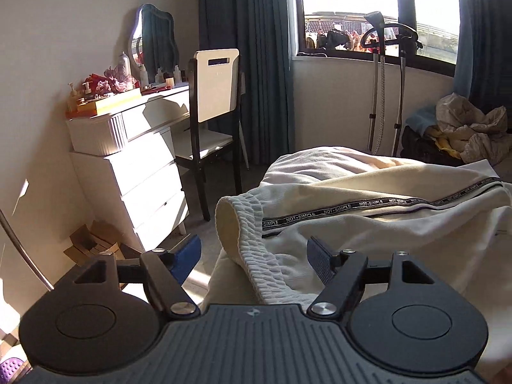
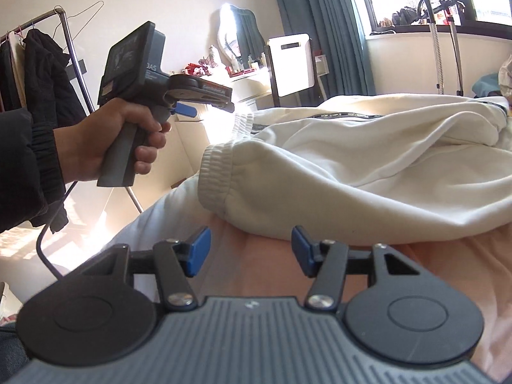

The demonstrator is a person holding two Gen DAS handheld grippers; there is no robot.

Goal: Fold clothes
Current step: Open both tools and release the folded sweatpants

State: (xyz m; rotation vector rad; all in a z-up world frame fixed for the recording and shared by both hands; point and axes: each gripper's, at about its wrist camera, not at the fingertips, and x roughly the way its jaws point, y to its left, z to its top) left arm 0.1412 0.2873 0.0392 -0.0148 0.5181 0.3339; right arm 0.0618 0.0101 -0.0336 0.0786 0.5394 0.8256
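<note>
Cream sweatpants (image 1: 368,224) with a black lettered side stripe lie crumpled on the bed; their ribbed waistband (image 1: 256,249) points toward me. My left gripper (image 1: 252,259) is open, with the waistband lying between its blue pads, not pinched. In the right wrist view the sweatpants (image 2: 368,160) show a ribbed cuff (image 2: 217,172) at the near left. My right gripper (image 2: 251,249) is open just short of that cuff, over the pink bed sheet (image 2: 416,272), and holds nothing. A hand holds the left gripper (image 2: 204,102) above the waistband (image 2: 243,121).
A white dresser (image 1: 134,160) with bottles and a mirror stands at left, a chair (image 1: 214,112) beside it. Dark curtains, a window and a garment steamer (image 1: 387,96) are behind the bed. Piled clothes (image 1: 470,128) sit far right. A clothes rack (image 2: 48,64) stands left.
</note>
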